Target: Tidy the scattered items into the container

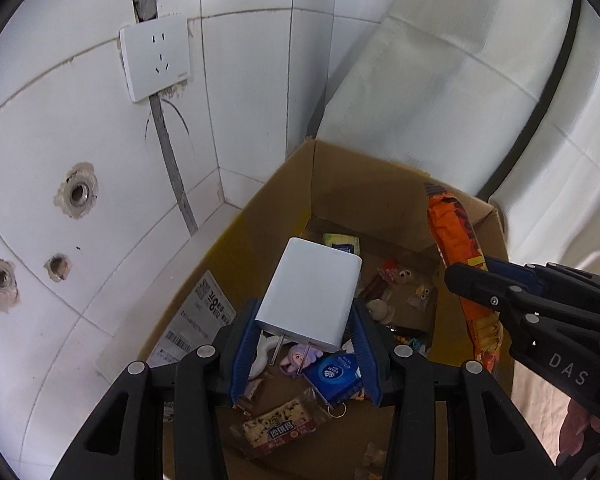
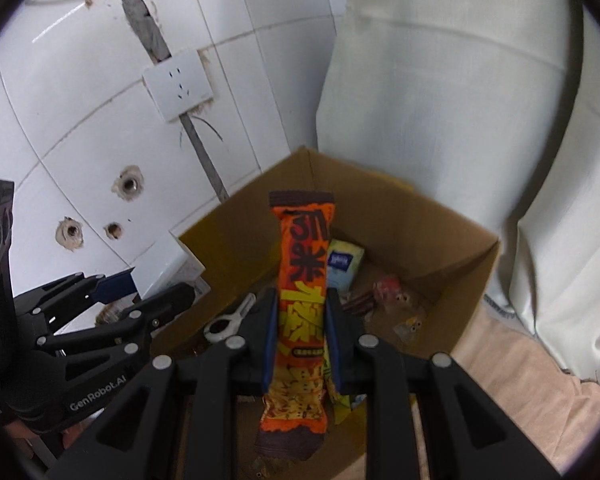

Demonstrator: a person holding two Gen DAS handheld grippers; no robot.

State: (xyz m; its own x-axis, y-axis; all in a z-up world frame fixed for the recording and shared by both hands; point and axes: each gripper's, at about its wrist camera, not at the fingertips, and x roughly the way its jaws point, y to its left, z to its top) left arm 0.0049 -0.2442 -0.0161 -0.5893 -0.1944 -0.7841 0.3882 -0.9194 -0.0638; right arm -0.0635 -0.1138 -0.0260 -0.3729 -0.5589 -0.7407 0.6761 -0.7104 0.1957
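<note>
White charger (image 1: 314,300), orange snack (image 2: 302,312) — above box (image 1: 380,184)

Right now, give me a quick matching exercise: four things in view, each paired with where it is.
Things:
1. white charger
2. orange snack packet
3. blue tissue pack
4. wall socket

Places:
A. lying in the cardboard box
B. on the tiled wall
C. held by the left hand-held gripper
D. held by the right hand-held gripper

Pairs: 1-C, 2-D, 3-A, 4-B

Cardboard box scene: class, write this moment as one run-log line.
left gripper: holds white charger | right gripper: holds orange snack pack | both above cardboard box
</note>
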